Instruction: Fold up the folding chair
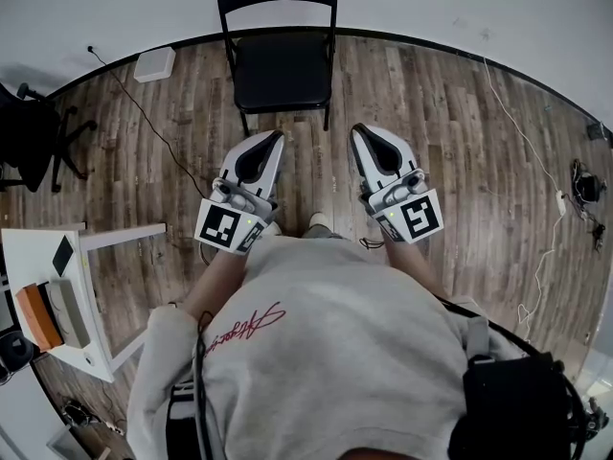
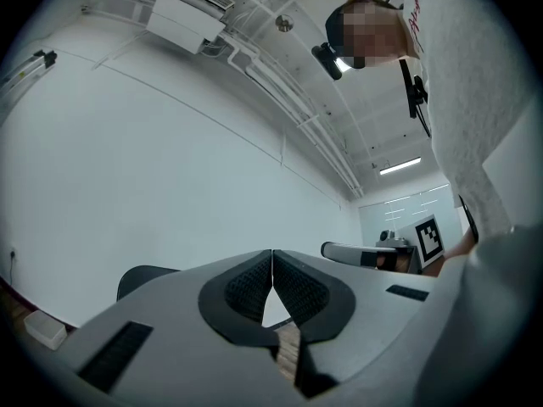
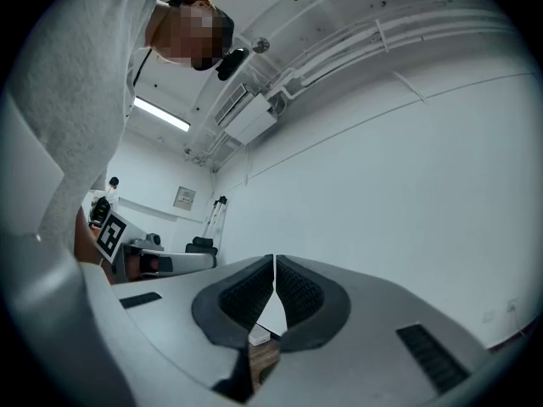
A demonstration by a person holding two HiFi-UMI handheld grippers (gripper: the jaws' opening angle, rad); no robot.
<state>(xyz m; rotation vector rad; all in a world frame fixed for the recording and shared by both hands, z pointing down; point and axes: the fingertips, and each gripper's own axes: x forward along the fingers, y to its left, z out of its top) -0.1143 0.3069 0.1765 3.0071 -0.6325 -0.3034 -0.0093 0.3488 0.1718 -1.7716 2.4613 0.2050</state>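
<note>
A black folding chair (image 1: pixel 280 51) stands unfolded against the white wall, straight ahead in the head view; its seat faces me. My left gripper (image 1: pixel 272 137) is held just in front of the seat's near left corner, shut and empty. My right gripper (image 1: pixel 359 130) hovers by the chair's near right leg, also shut with nothing in it. In the left gripper view the jaws (image 2: pixel 272 253) meet at their tips and tilt up at the wall; part of the chair's back (image 2: pixel 140 278) peeks over the gripper body. The right gripper view shows shut jaws (image 3: pixel 275 259) aimed at the wall.
A white side table (image 1: pixel 57 300) with a few items stands at my left. A black office chair (image 1: pixel 27 137) sits further left. A white box (image 1: pixel 154 64) lies by the wall, with a cable across the wood floor (image 1: pixel 450 132). More cables trail at the right.
</note>
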